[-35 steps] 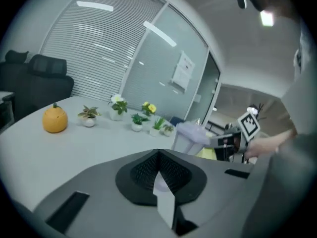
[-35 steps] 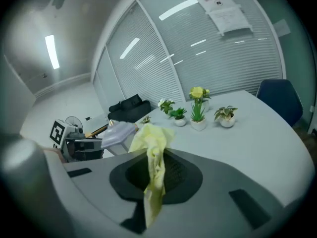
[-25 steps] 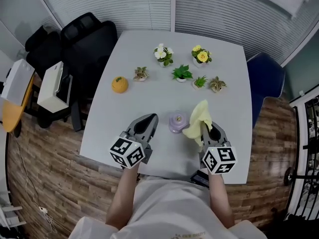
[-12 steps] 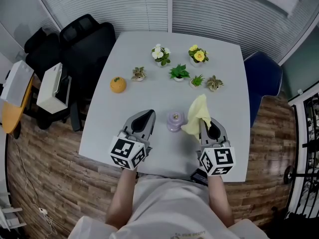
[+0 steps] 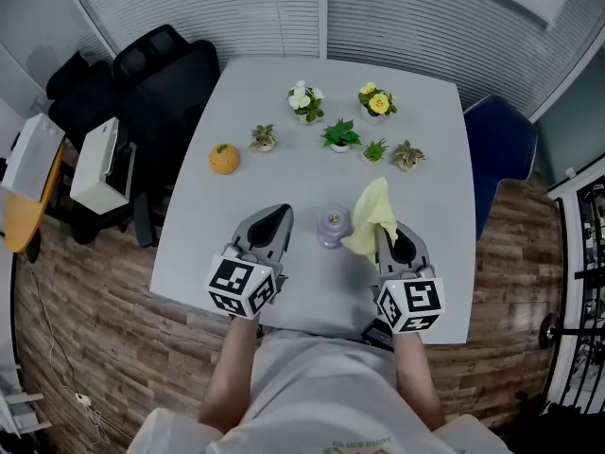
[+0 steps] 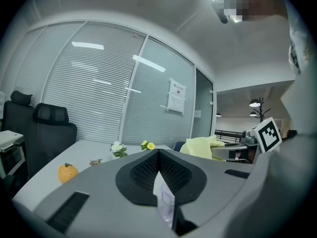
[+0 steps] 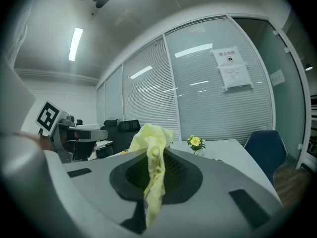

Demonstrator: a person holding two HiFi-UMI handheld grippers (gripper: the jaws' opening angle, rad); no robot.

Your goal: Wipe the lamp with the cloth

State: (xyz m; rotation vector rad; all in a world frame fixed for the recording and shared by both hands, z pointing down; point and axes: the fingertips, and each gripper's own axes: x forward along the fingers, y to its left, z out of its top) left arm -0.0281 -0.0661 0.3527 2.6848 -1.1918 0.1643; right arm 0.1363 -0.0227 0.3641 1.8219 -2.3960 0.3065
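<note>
**Grippers.** The left gripper (image 5: 280, 214) has its jaws pressed together along the whole seam. A pale sliver shows low in that seam in its own view and cannot be identified. No object can be made out in its grip. It sits to the left of the lamp (image 5: 334, 227), apart from it.

The right gripper (image 5: 383, 237) has its jaws clamped on the cloth (image 5: 371, 216). It sits to the right of the lamp. The cloth stands bunched above the jaw tips, and a narrow strip trails down the seam. In the head view the cloth's lower edge lies just beside the lamp's right side. Whether the two touch cannot be told.

**Task item.** The lamp stands on the table (image 5: 255, 112), between the two grippers.

**Hidden or unclear.**
- Neither gripper view shows the lamp; the grey jaw bodies block it.
- The table's near edge, on the person's side of the lamp, is covered by the person's arms and torso.
- The blue chair (image 5: 501, 140), right of the lamp, is partly tucked under the table.

**Materials and shapes.**
- The cloth is soft, crumpled, pale yellow fabric.
- The lamp is small, squat, round and lilac; finer detail is too small to tell.
- The jaw pads are black and meshed, set in smooth grey shells.
- The table is matt pale grey with rounded corners.
- Five small potted plants (image 5: 340, 137) stand beyond the lamp.
- A round orange ornament (image 5: 225, 159) stands beyond the lamp and to its left.
- A black chair (image 5: 165, 74) stands past the ornament, off the table.
</note>
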